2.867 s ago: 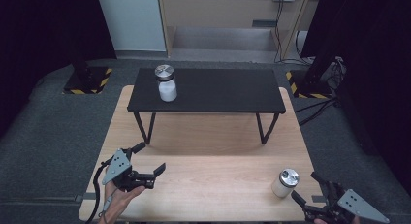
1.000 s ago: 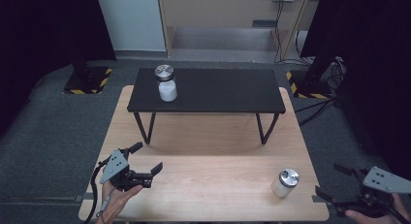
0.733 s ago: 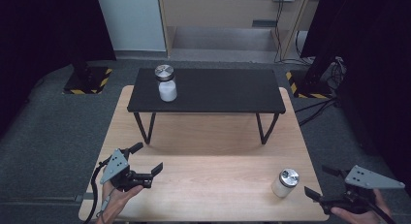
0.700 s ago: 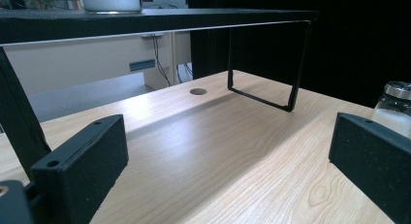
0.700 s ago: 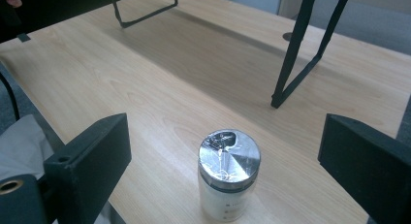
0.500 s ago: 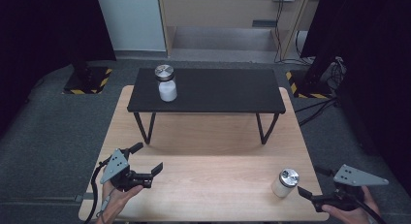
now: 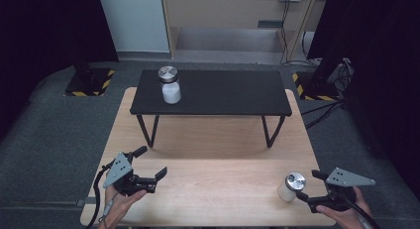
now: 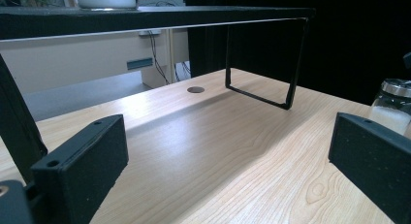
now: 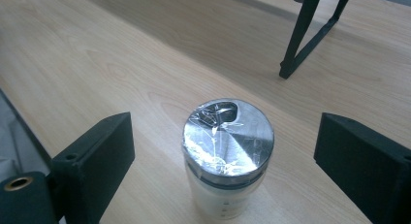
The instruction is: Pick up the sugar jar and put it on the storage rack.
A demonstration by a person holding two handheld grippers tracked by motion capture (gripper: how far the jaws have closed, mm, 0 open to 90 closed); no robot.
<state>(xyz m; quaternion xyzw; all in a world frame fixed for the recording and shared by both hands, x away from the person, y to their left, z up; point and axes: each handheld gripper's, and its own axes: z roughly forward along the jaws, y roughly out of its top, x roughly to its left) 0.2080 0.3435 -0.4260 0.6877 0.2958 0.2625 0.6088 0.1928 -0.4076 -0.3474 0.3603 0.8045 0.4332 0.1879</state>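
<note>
- Right hand-held gripper [image 7: 303, 187]: jaws spread and have just been closing a little; in the right gripper view the near jar [image 9: 228, 156] stands between them, with a clear gap to each pad, so it is not yet pinched.
- Near jar [image 7: 290, 187]: upright on the wooden surface [image 7: 208, 189], white contents, shiny metal lid with crinkled film over it. It sits well in front of the black stand [image 7: 213, 92], on the side of the stand's right legs, close to the surface's front edge.
- Left hand-held gripper [image 7: 151, 164]: jaws spread, nothing between them; held low over the surface, well in front of the stand's left legs. In the left gripper view it looks level under the stand's top, and the near jar [image 8: 395, 110] shows just behind one pad.
- Second jar [image 7: 170, 85]: upright on top of the stand, towards its left end, same white body and metal lid.
- Stand rests on the wooden surface at its far half.
</note>
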